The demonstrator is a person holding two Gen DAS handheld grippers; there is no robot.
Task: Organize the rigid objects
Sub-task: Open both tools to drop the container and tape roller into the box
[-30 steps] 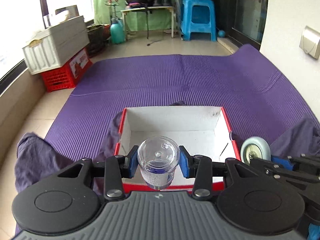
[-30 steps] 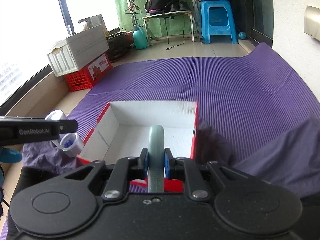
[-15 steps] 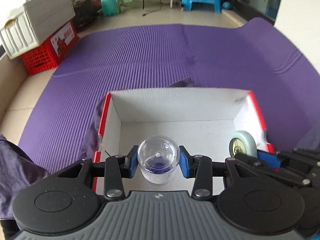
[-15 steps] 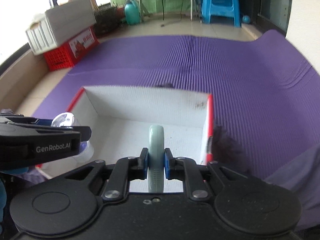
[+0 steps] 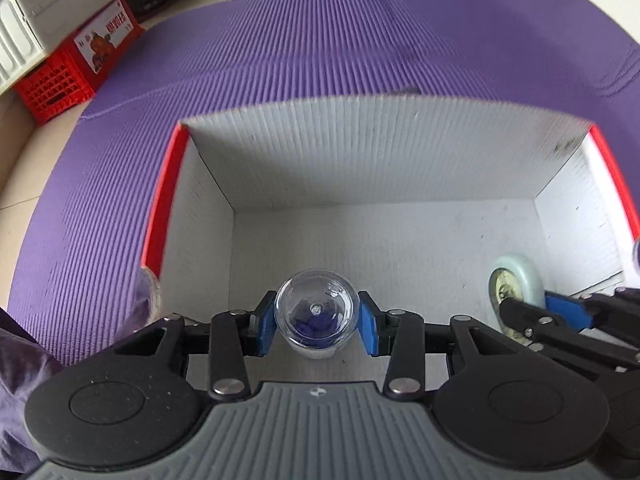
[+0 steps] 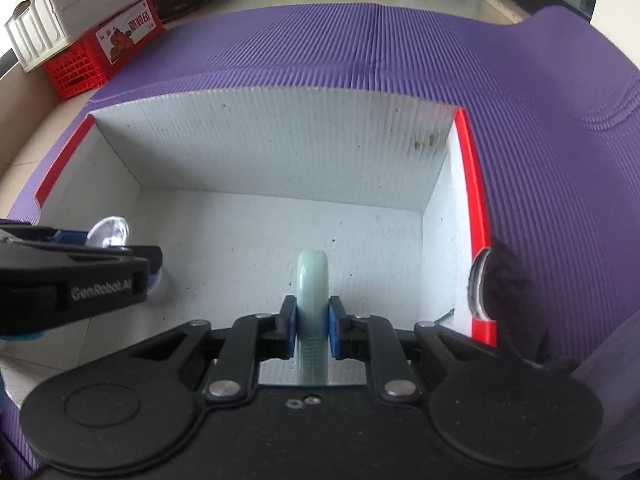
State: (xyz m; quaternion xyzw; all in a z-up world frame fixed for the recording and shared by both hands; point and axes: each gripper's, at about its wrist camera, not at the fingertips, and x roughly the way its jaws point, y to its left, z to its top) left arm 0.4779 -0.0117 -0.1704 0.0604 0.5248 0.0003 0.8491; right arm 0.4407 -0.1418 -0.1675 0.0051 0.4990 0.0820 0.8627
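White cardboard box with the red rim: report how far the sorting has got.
Done: nothing lies loose on the floor of the white cardboard box with the red rim.

In hand: the left gripper clamps a clear plastic dome-topped capsule, and the right gripper clamps a pale green caster wheel. Both are held inside the box's walls.

Left: release both pieces onto the box floor.

Left gripper [image 5: 316, 322]: held level, blue pads [image 5: 367, 328] closed against both sides of a clear cup [image 5: 314, 314], jaws moderately spread. Right gripper [image 6: 313, 326]: held level, blue pads [image 6: 334, 328] clamped on the flat faces of a pale wheel [image 6: 313, 312], jaws nearly together. Positioned side by side, left gripper's finger visible at left edge of right wrist view, right gripper's at right edge of left wrist view.
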